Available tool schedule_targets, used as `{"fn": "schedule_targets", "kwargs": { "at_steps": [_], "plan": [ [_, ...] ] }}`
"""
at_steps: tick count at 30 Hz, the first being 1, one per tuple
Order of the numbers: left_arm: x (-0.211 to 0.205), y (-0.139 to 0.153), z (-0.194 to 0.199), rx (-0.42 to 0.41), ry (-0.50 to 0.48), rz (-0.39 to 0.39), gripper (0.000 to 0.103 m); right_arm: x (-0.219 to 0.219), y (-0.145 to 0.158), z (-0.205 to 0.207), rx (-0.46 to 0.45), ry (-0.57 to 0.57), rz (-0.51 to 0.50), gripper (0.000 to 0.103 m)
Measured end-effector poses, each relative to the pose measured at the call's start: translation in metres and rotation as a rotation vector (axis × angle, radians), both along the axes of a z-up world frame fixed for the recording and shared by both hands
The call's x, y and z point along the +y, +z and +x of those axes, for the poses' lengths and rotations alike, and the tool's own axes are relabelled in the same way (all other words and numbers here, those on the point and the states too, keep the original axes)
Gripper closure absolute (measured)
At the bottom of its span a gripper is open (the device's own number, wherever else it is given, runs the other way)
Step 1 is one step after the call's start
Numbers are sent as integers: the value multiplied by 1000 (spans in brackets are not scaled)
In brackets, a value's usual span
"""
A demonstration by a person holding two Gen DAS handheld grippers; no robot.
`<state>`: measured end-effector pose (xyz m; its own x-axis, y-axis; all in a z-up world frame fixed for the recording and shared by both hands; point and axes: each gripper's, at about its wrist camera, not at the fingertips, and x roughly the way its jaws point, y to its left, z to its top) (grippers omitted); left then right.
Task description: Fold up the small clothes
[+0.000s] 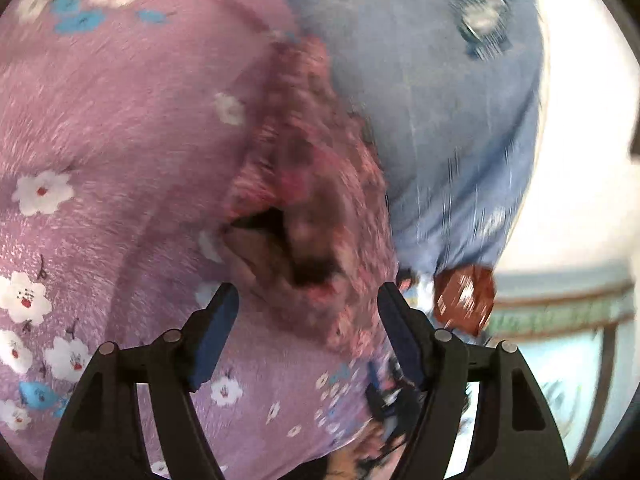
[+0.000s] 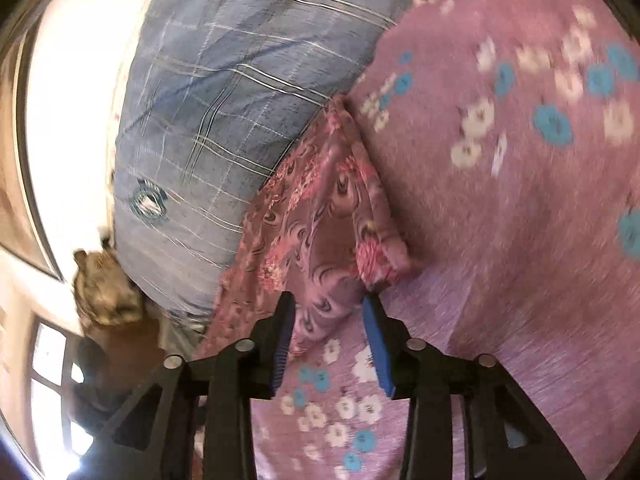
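Note:
A small maroon garment with a pink floral print (image 1: 304, 184) lies crumpled on a purple flowered bedsheet (image 1: 100, 140). My left gripper (image 1: 308, 290) stands wide open just short of its near end, and the blue pads (image 1: 216, 340) do not touch the cloth. In the right wrist view the same garment (image 2: 316, 216) stretches away along the sheet (image 2: 500, 220). Its near edge runs in between the fingers of my right gripper (image 2: 329, 298). Those jaws are partly apart and the pads (image 2: 376, 344) do not press on the cloth. The left wrist view is blurred.
A big blue checked pillow (image 1: 440, 120) (image 2: 224, 100) borders the garment's far side. A red-brown object (image 1: 464, 296) sits at the pillow's end. A brown mottled thing (image 2: 108, 292) and a bright window (image 2: 48, 360) are beyond the bed's edge.

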<state>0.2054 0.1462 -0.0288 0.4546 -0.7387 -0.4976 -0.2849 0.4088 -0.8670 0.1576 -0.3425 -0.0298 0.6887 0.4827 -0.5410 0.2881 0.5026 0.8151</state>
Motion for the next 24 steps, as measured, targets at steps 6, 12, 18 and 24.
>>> {"fn": "schedule_targets", "kwargs": {
  "at_steps": [6,12,18,24],
  "plan": [
    [14,-12,11,34,87,-76,93,3,-19,22,11,-73,52,75],
    [24,9,7,21,95,101,101,-3,21,25,-143,-67,-32,98],
    [45,-17,-16,117,120,185,101,-6,-2,24,-3,-32,-151,98],
    [38,22,-22,-14,90,230,44,-7,-6,19,-12,-56,-91,88]
  ]
}}
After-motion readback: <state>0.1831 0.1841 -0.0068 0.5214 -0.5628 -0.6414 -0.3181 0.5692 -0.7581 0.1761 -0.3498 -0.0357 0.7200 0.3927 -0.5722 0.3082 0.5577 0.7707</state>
